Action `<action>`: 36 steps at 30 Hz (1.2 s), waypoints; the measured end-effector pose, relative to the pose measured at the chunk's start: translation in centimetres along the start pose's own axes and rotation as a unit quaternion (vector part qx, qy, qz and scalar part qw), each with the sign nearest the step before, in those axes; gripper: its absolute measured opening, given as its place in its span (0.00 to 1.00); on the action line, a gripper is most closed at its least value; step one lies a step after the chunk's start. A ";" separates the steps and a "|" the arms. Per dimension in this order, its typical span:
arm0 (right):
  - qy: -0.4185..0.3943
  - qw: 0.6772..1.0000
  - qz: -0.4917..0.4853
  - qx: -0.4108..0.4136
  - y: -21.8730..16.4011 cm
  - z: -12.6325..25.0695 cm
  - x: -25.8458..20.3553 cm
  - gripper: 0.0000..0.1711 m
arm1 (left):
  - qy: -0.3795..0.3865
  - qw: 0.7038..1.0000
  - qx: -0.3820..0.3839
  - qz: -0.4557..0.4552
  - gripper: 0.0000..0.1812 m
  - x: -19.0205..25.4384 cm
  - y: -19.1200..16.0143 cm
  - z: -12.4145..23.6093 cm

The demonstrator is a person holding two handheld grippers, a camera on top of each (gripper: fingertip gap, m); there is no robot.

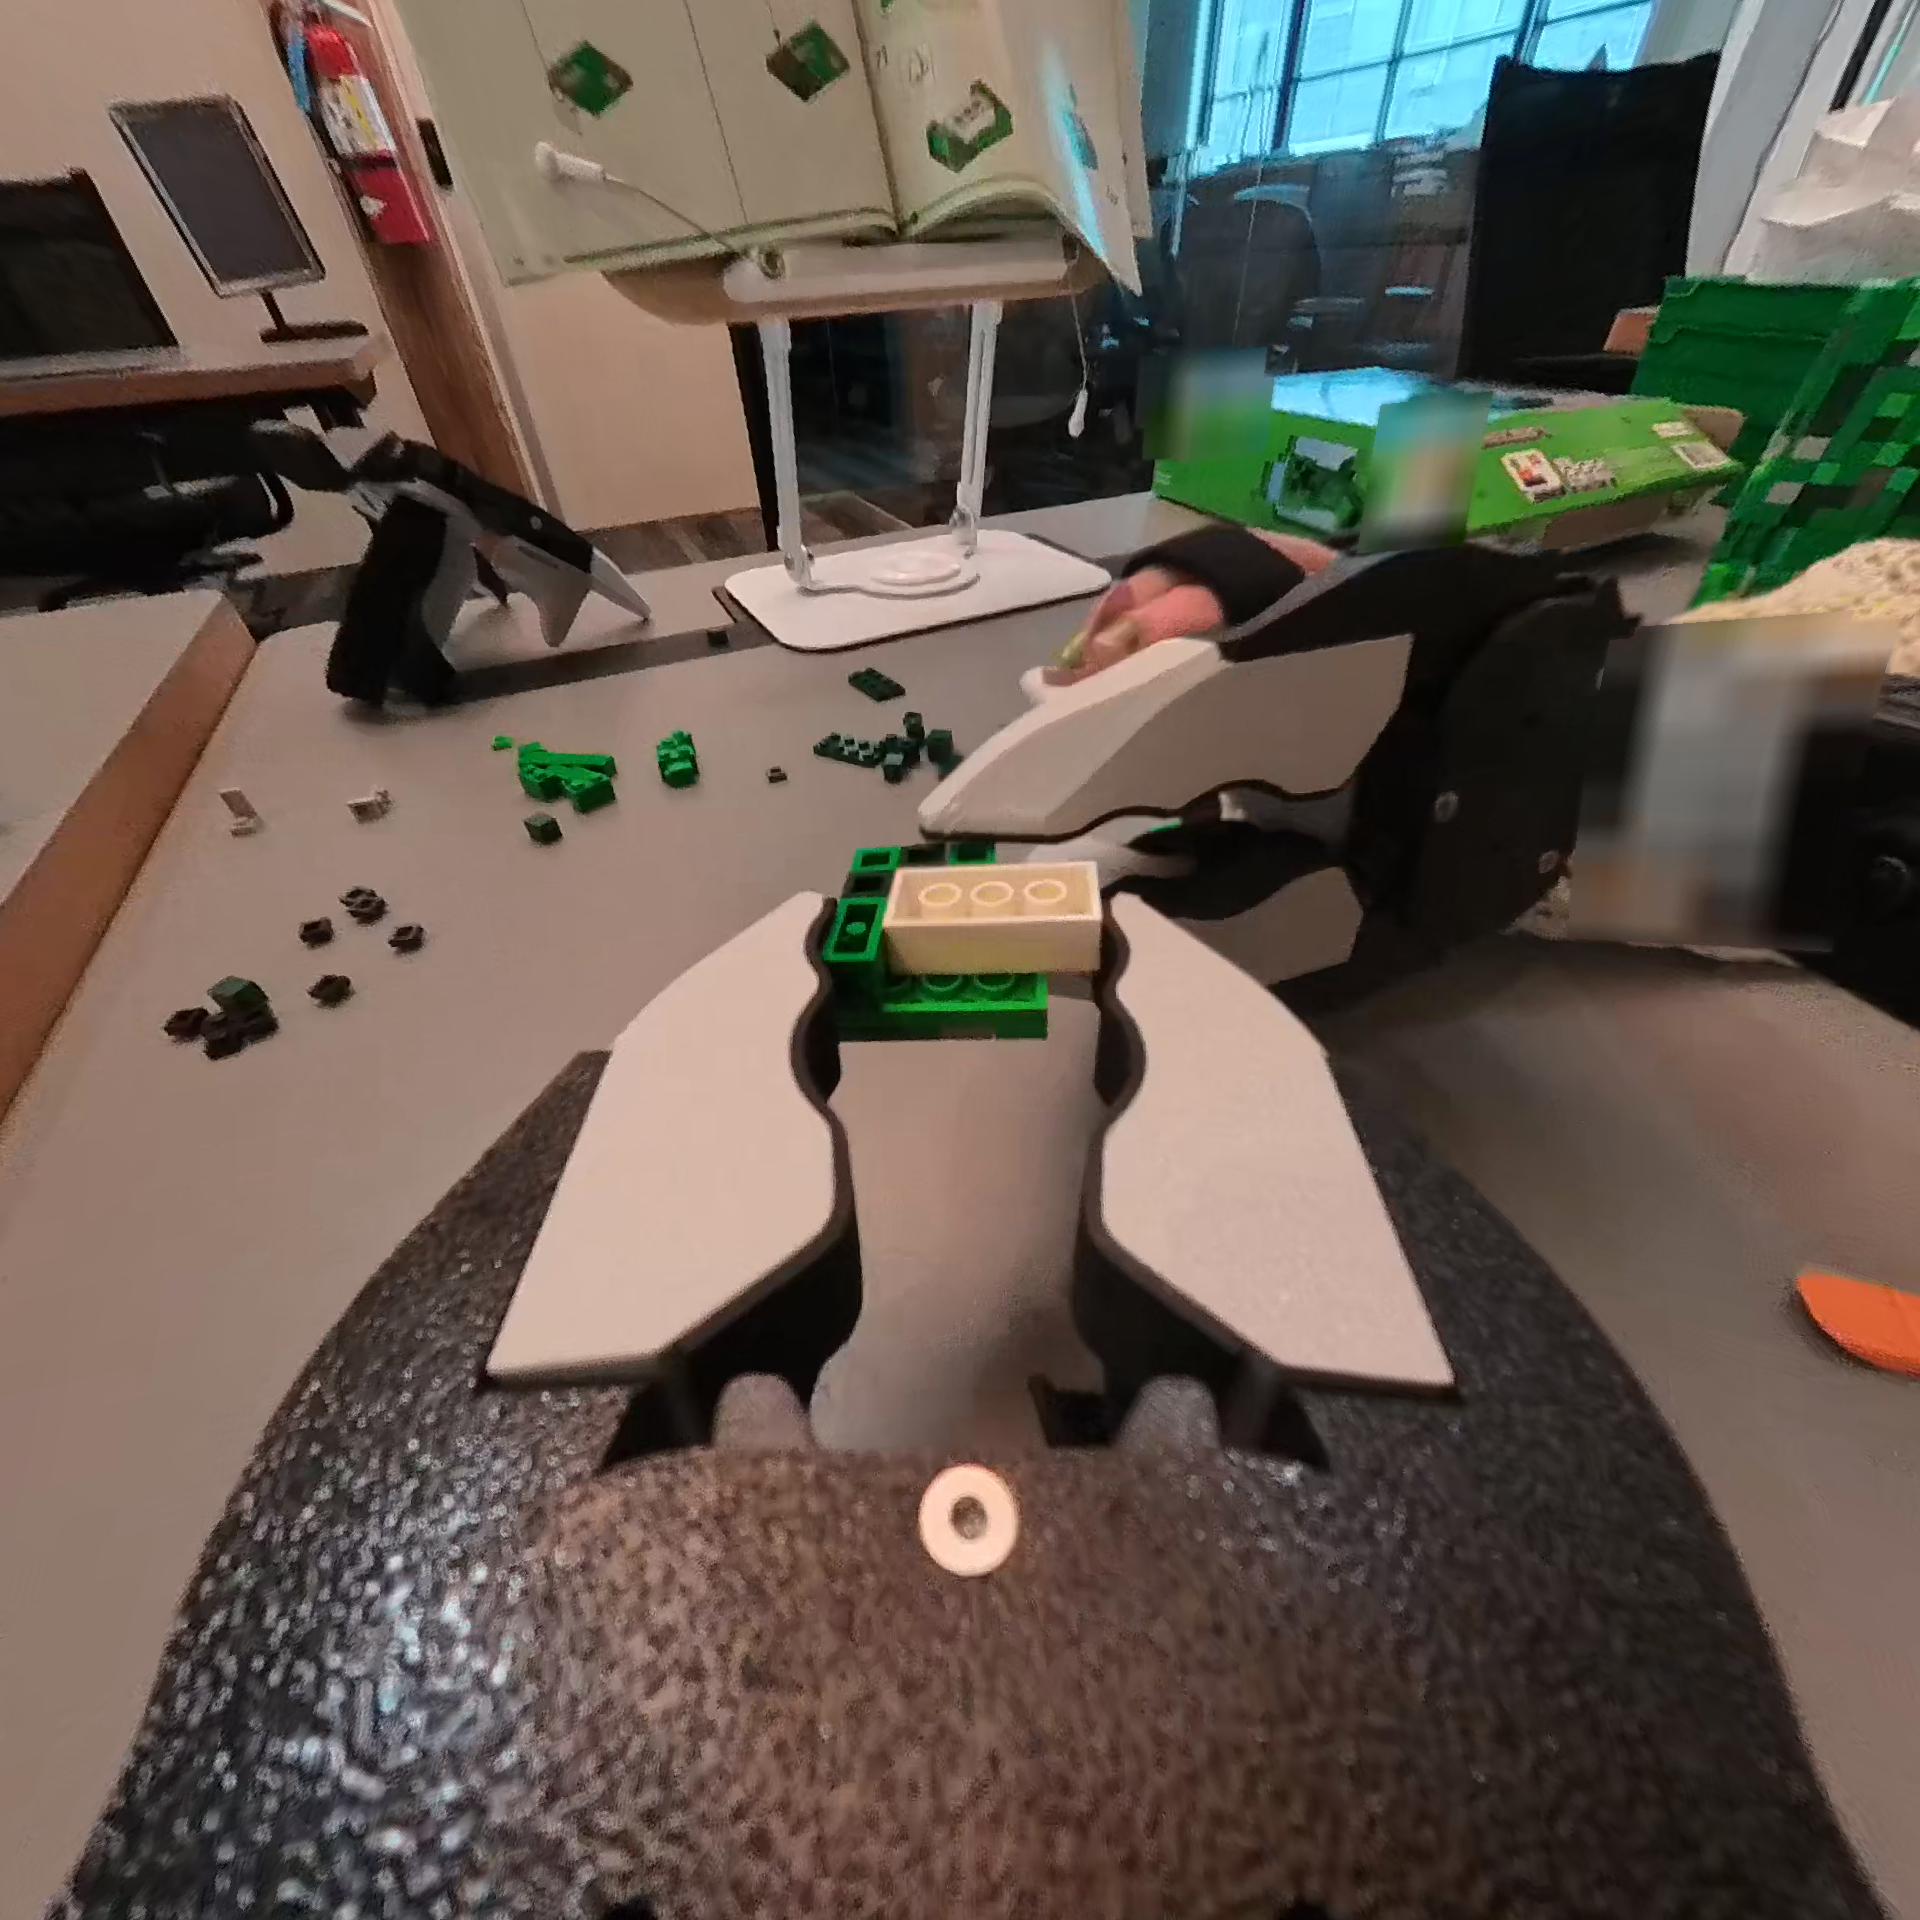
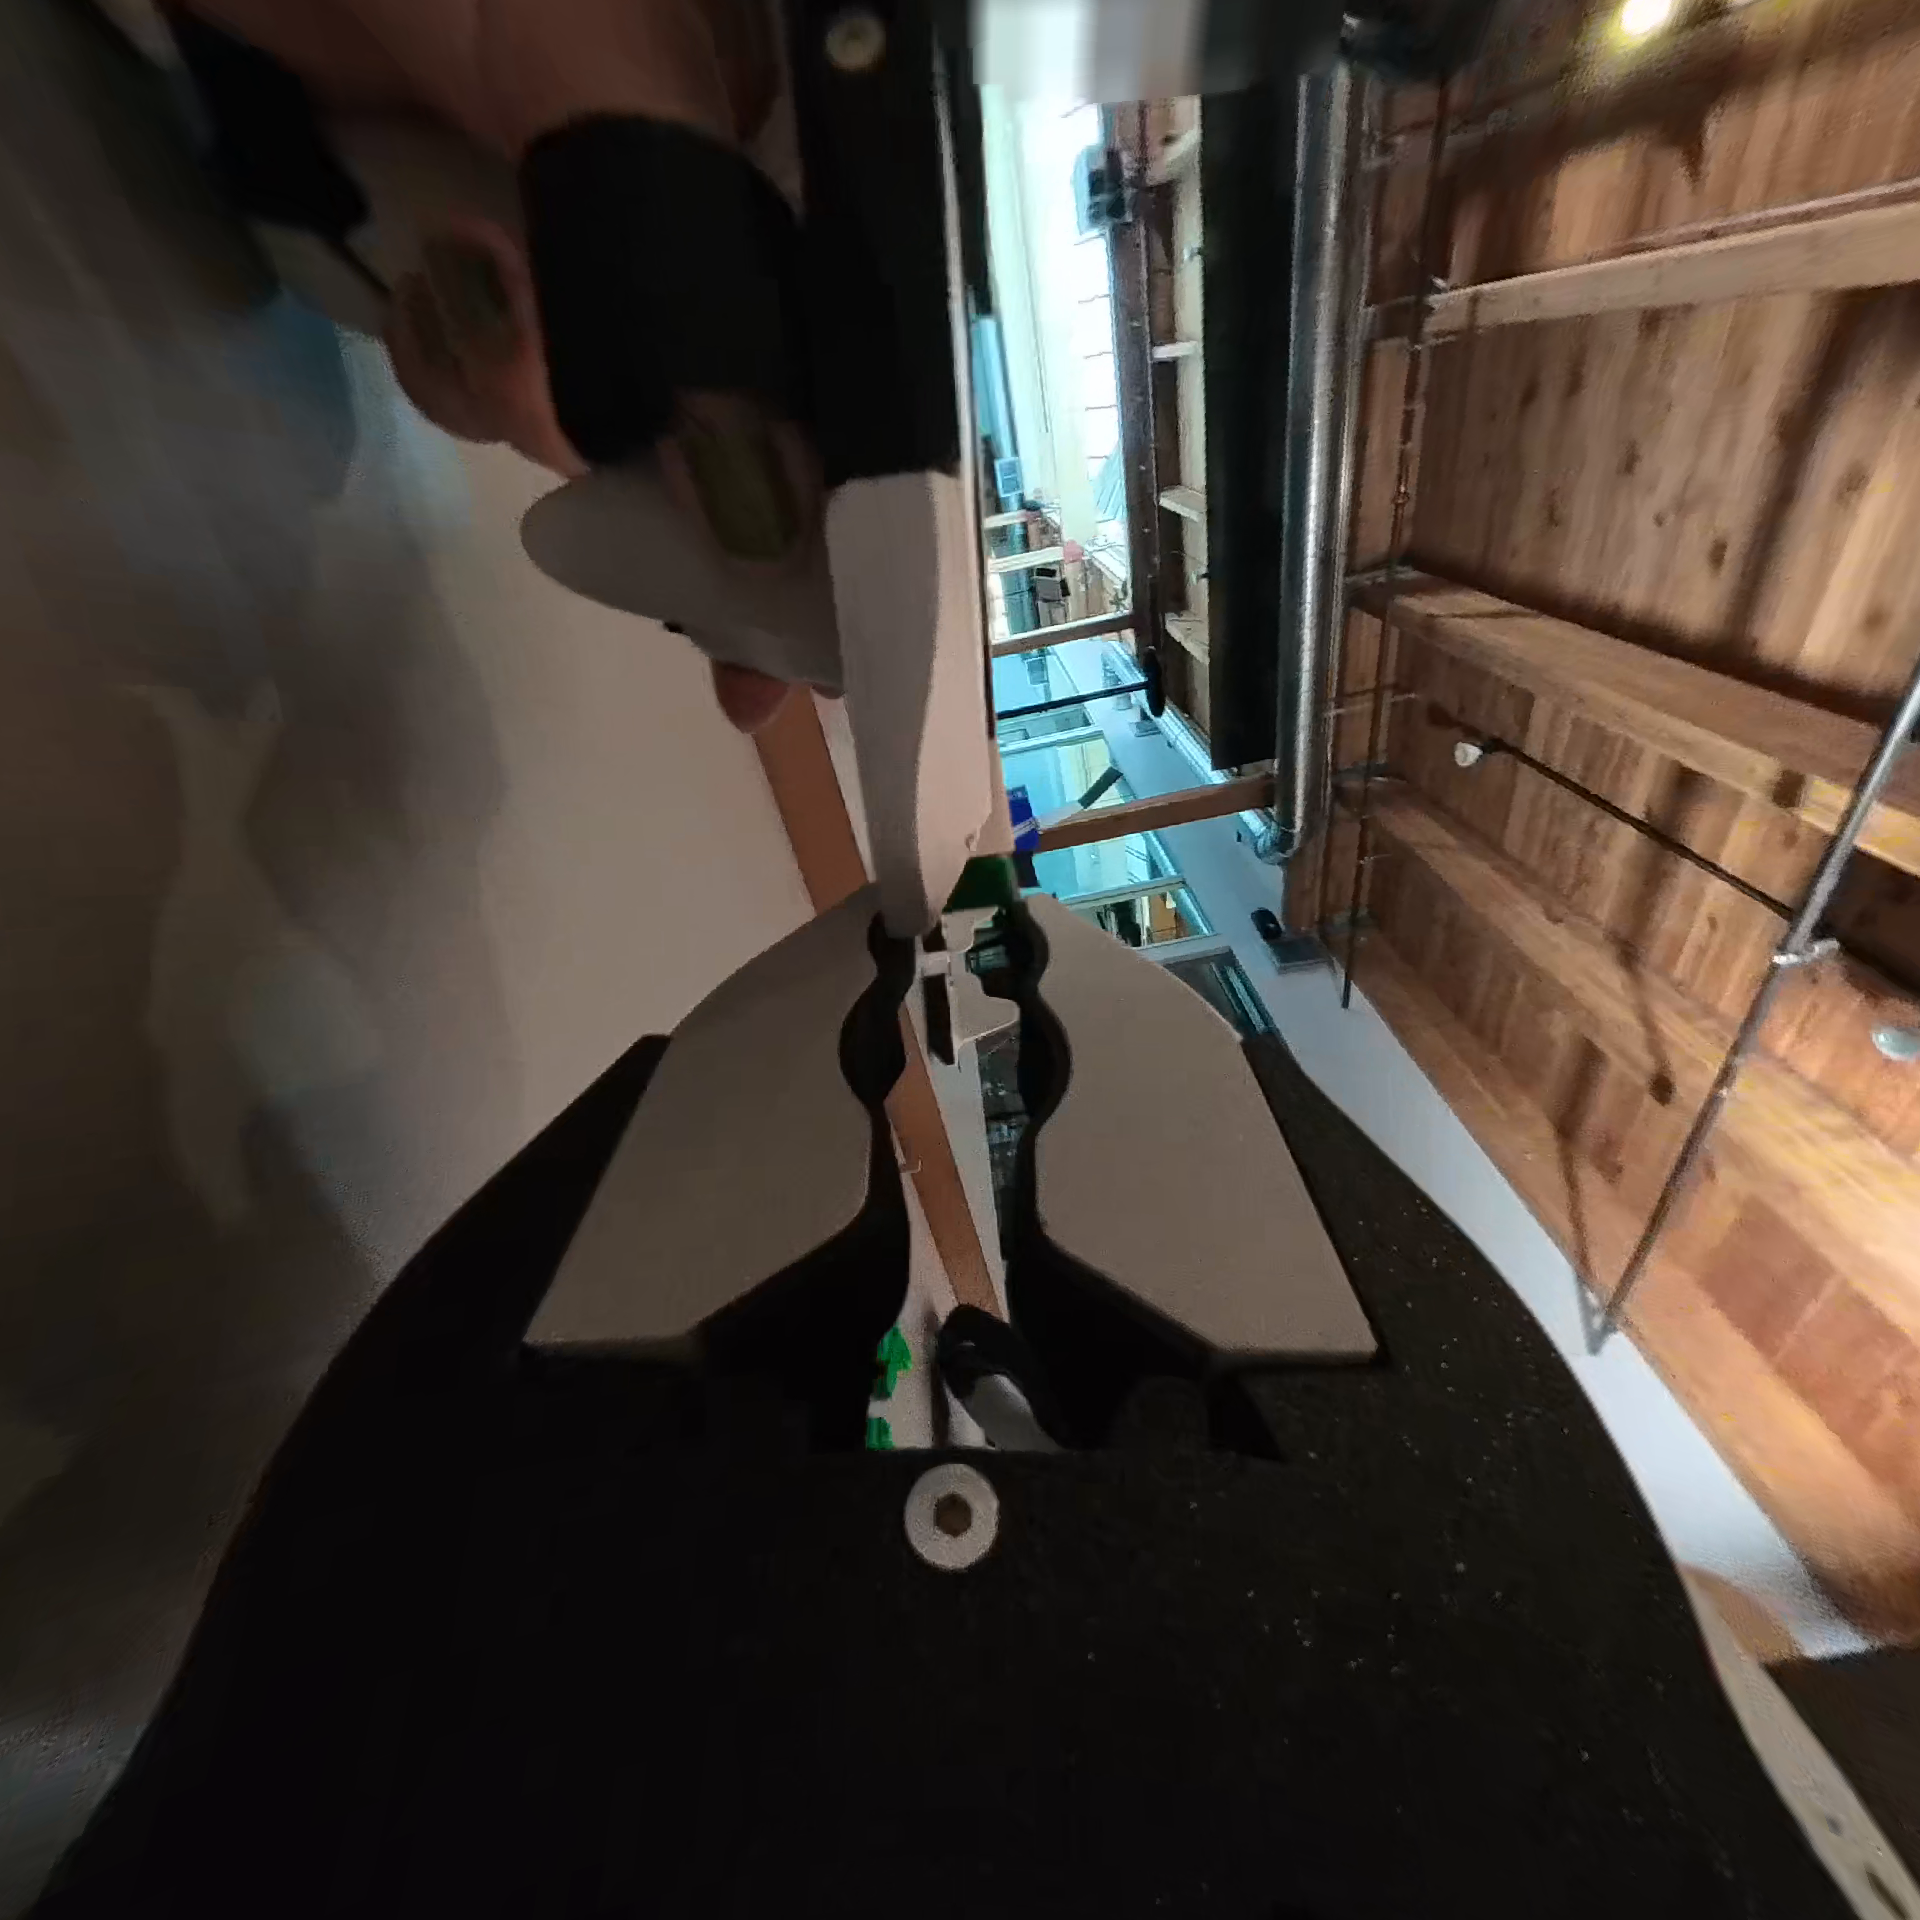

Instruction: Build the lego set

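In the left wrist view my left gripper [image 1: 966, 945] is shut on a small lego assembly [image 1: 935, 1008] of green bricks and holds it above the grey table. A white brick [image 1: 992, 920] sits on it, underside up. My right gripper [image 1: 1034, 844] comes in from the right, held by a gloved hand [image 1: 1216, 582]. Its narrow jaws close on the assembly's far edge. In the sideways right wrist view my right gripper [image 2: 951, 940] has a white piece [image 2: 940, 968] and a green bit [image 2: 982, 883] between its tips. A left gripper finger [image 2: 904, 790] touches them from above.
Loose green bricks [image 1: 566, 774], dark green ones [image 1: 883, 748], dark pieces [image 1: 223, 1013] and small white pieces [image 1: 369, 805] lie scattered on the table. A spare gripper [image 1: 457, 592], a book stand [image 1: 914, 592] with the open instruction booklet [image 1: 790, 135] and a green box [image 1: 1455, 468] stand behind.
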State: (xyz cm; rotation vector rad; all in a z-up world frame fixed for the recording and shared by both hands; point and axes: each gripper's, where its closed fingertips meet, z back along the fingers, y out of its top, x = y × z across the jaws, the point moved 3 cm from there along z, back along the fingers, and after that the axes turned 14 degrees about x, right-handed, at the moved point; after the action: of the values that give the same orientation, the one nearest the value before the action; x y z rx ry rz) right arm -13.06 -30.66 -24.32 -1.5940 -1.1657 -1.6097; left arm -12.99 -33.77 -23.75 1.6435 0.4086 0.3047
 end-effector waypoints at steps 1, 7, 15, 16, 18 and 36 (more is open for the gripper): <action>-0.002 1.000 -0.011 -0.002 -0.2 0.0 0.0 0.12 | 0.008 1.000 0.003 -0.003 0.25 -0.1 0.1 0.0; -0.040 0.991 -0.131 -0.004 -1.6 0.6 1.3 0.13 | 0.089 0.988 0.089 -0.086 0.25 -1.9 1.8 1.2; -0.064 0.989 -0.135 -0.016 -2.3 0.8 1.8 0.10 | 0.167 0.924 0.119 -0.323 0.25 -1.5 3.9 2.0; -0.067 0.988 -0.136 -0.015 -2.3 0.9 1.9 0.09 | 0.166 0.924 0.120 -0.322 0.25 -1.5 4.0 1.8; -0.091 0.983 -0.158 -0.015 -2.6 1.2 2.7 0.08 | 0.164 0.928 0.118 -0.314 0.25 -2.0 4.3 1.2; -0.248 0.929 -0.260 -0.091 -11.5 7.9 6.9 0.04 | 0.092 0.956 0.164 -0.223 0.25 -7.7 2.4 -12.3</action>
State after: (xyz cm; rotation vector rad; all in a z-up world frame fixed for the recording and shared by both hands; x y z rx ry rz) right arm -20.23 -17.46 -20.38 -2.0063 -1.8778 -1.7135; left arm -24.98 -26.30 -19.67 1.7926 0.9978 0.0474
